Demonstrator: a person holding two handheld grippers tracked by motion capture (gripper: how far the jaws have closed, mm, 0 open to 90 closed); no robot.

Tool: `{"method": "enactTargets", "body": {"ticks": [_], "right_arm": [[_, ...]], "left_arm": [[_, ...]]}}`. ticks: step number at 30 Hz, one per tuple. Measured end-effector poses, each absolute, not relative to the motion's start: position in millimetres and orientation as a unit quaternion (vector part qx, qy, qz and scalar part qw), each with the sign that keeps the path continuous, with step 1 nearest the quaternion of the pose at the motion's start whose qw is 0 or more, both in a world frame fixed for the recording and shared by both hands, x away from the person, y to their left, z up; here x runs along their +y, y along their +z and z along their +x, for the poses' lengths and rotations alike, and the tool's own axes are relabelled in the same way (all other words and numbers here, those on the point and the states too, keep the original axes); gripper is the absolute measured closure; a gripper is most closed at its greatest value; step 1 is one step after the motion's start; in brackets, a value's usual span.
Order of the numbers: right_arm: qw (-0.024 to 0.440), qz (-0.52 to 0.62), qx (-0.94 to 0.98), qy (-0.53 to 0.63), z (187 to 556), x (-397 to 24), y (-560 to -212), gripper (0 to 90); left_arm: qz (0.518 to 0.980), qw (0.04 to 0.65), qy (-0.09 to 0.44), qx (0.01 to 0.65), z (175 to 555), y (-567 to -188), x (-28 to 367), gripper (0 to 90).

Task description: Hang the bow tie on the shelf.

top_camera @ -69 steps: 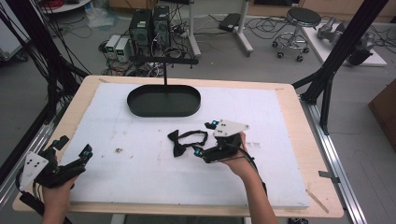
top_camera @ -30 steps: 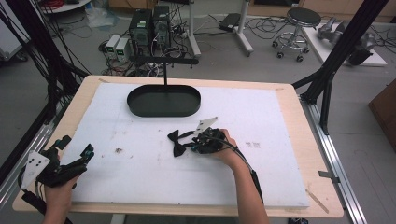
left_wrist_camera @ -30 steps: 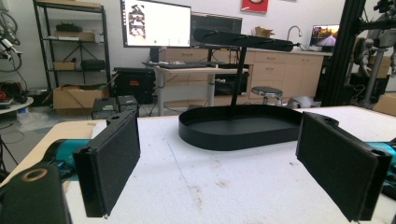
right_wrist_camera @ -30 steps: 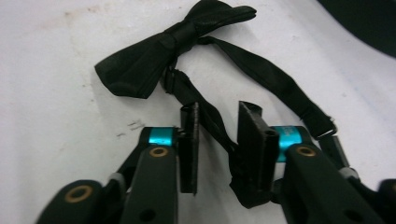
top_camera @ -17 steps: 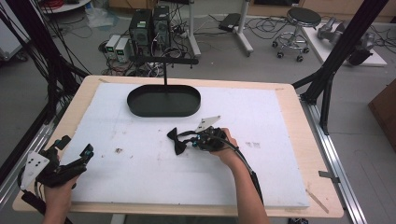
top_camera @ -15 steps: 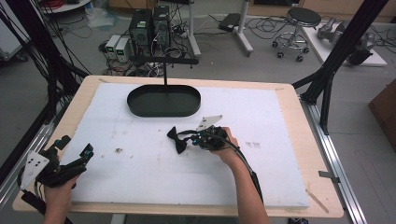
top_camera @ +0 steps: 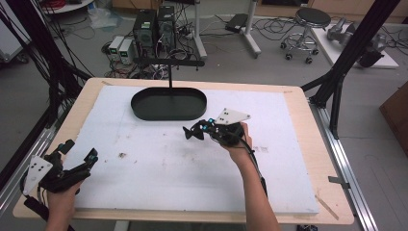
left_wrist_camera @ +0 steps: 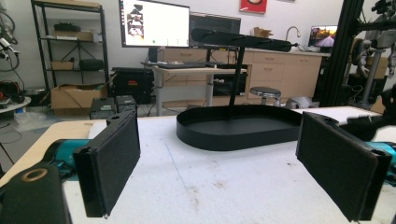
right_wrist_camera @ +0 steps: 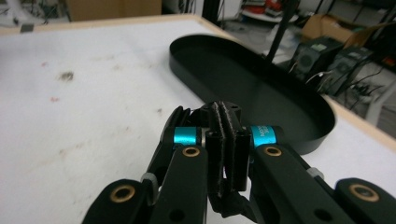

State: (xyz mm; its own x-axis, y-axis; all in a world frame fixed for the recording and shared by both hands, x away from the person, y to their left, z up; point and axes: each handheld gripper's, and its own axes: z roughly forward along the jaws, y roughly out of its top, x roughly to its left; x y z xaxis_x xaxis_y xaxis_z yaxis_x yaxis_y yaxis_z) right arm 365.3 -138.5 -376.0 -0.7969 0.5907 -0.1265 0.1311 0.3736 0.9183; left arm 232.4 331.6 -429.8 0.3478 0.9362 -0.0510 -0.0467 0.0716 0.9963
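The right hand-held gripper sits just past the middle of the white tabletop. Its forearm comes in from the 6 o'clock edge and runs up toward 12. The wrist is bent so the jaws point toward 9 o'clock, and the grey plate on top tilts toward 1 o'clock. The jaws are pressed fully together on a small black item, held clear of the surface at their tips. Its shape is too dark and small to make out. In the right gripper view the two pads meet face to face.

The black oval tray with its upright stand lies near the jaws at 12 o'clock, apart from them.

The left hand-held gripper rests at the 8 o'clock corner, well apart from the item. Its hand is low at the edge and its jaws point toward 2 o'clock. They stand wide apart with nothing between them.
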Motion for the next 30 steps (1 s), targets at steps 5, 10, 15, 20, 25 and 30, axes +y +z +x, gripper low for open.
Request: {"method": "enactTargets", "body": {"ticks": [5,10,15,20,25,30], "right_arm": [[0.245,0.230,0.775,0.535,365.9,-139.2,-361.1,88.4],[0.254,0.230,0.766,0.544,369.2,-135.3,-347.7,88.4],[0.276,0.228,0.750,0.557,377.5,-125.8,-325.2,88.4],[0.287,0.228,0.736,0.569,391.9,-118.6,-310.6,88.4],[0.291,0.233,0.729,0.574,405.8,-113.4,-304.1,88.4],[0.280,0.247,0.716,0.589,426.6,-106.8,-302.3,88.4]], "left_arm": [[0.549,0.610,0.403,0.404,232.4,-430.0,330.2,14.0],[0.550,0.610,0.404,0.403,231.6,-429.9,329.3,14.1],[0.546,0.612,0.403,0.405,232.0,-429.8,329.9,14.0],[0.545,0.615,0.400,0.406,232.7,-430.5,331.1,14.1],[0.545,0.618,0.397,0.404,235.0,-430.9,330.4,14.1],[0.546,0.621,0.392,0.403,236.5,-431.7,328.6,14.0]]}}
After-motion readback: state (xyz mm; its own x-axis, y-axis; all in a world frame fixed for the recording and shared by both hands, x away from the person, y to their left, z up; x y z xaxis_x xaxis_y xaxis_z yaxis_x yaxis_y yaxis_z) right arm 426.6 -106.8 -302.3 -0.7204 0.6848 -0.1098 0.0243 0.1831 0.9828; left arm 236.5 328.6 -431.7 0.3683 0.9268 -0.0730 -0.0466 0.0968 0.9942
